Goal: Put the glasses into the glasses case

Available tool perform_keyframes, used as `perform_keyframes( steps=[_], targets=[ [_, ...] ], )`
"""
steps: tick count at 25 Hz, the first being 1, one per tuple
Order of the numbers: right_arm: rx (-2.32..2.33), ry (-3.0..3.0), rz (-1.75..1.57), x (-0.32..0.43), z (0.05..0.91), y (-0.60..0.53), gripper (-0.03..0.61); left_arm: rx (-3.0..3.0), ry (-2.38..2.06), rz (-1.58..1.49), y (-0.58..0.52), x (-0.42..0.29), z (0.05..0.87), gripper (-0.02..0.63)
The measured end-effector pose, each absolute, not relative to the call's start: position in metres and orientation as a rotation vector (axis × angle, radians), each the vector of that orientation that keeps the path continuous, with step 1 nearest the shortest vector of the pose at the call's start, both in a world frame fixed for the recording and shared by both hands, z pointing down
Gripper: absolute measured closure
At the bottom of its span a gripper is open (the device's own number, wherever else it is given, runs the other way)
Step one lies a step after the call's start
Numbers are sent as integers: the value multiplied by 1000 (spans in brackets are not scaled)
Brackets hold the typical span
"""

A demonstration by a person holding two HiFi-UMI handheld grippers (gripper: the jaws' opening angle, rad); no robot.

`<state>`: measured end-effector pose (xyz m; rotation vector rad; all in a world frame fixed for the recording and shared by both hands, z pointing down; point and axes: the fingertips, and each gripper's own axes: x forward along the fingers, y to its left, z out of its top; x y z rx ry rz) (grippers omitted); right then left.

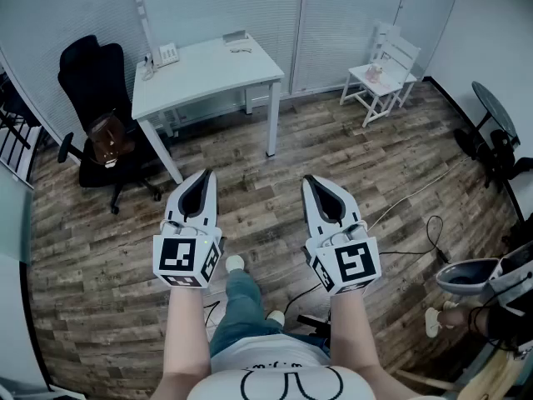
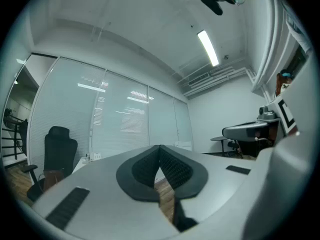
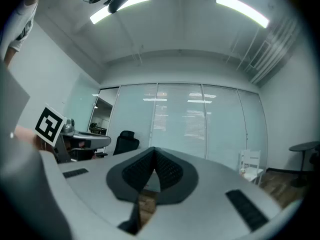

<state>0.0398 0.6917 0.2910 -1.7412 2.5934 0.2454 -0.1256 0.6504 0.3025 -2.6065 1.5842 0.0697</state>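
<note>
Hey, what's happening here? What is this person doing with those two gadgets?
A person stands holding tongs in each hand, aimed level toward a white table. The left tongs and the right tongs are both closed with nothing in them. Small items lie on the table's far edge, too small to identify. Nothing is being handled yet.

- Well ahead of the left gripper, the white table carries small things near its far edge, too small for me to name.
- Left of that gripper, a brown thing on the black chair is too blurred to tell.
- Right of the right gripper, a grey device runs off the picture's edge.
- Above the left jaws, a dark object is cut by the top edge.
</note>
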Motion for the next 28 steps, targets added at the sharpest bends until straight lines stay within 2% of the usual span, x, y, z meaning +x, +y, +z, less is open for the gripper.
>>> perform_keyframes(
  steps=[12,28],
  targets=[
    [-1719,2618,216,23,302,626,569,-2612,1610,41,586,-144,316,597],
    [-1765,2649,220,-23,304,387,568,-2662,1584,77,339,-189,320,597]
  ],
)
